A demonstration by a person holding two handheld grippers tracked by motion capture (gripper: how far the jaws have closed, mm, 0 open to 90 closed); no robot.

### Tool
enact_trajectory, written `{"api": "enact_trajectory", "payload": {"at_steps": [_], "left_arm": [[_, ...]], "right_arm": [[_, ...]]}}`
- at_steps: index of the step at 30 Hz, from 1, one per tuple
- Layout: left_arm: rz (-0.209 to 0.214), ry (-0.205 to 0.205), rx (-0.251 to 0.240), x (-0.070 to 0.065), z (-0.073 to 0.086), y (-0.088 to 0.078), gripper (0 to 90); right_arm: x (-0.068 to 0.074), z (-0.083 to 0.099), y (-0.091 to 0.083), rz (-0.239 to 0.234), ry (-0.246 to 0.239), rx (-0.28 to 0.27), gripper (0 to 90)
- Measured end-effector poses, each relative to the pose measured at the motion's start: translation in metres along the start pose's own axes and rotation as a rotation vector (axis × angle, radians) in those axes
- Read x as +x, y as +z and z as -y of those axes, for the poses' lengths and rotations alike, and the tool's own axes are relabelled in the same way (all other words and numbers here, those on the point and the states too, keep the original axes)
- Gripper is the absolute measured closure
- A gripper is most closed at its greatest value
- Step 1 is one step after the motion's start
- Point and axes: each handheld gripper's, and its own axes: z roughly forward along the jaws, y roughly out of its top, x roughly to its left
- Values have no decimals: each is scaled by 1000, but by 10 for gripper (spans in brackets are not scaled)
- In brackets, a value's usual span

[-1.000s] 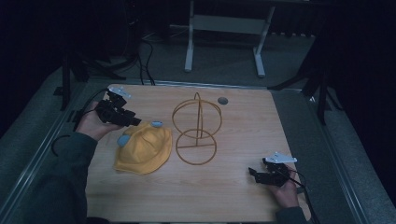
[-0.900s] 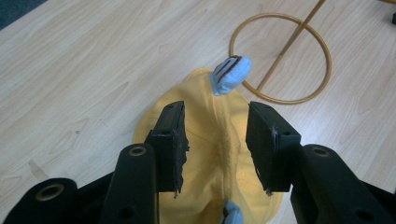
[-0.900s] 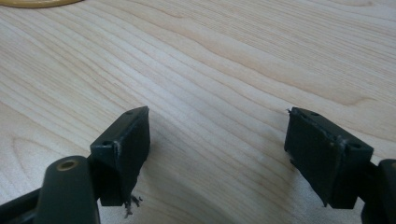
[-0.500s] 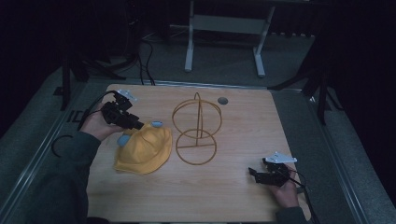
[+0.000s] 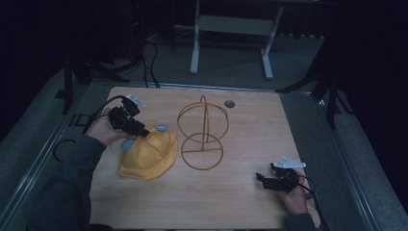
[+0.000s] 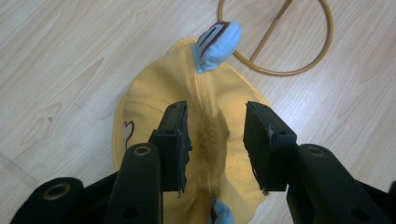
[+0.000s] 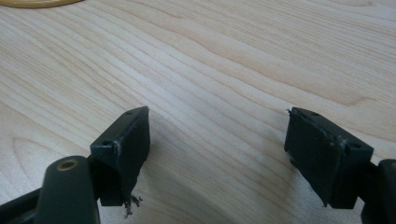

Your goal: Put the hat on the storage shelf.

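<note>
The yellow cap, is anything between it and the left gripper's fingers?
Nothing visible. The left gripper hangs right over the yellow cap, its fingers straddling the crown seam with only air between; they have just been closing.

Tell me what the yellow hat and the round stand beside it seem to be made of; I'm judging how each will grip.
The yellow hat looks like soft matte cloth: stitched seams, puckered folds. The round stand looks like thin bent metal wire with a gold finish, though painted rod is possible.
</note>
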Motion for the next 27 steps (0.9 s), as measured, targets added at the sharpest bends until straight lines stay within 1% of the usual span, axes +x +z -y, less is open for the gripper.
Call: {"api": "enact_trajectory", "payload": {"at_steps": [10,14,23,27], "left_arm": [[-7,5,48,0,-2,8,602],[-3,11,66,0,-3,12,602],[-11,3,118,1,-3,21,602],[-4,5,134,1,-3,23,607]], "right_arm": [[0,0,0,0,0,0,220],[0,0,0,0,0,0,220],[0,0,0,0,0,0,220],[0,0,0,0,0,0,220]]}}
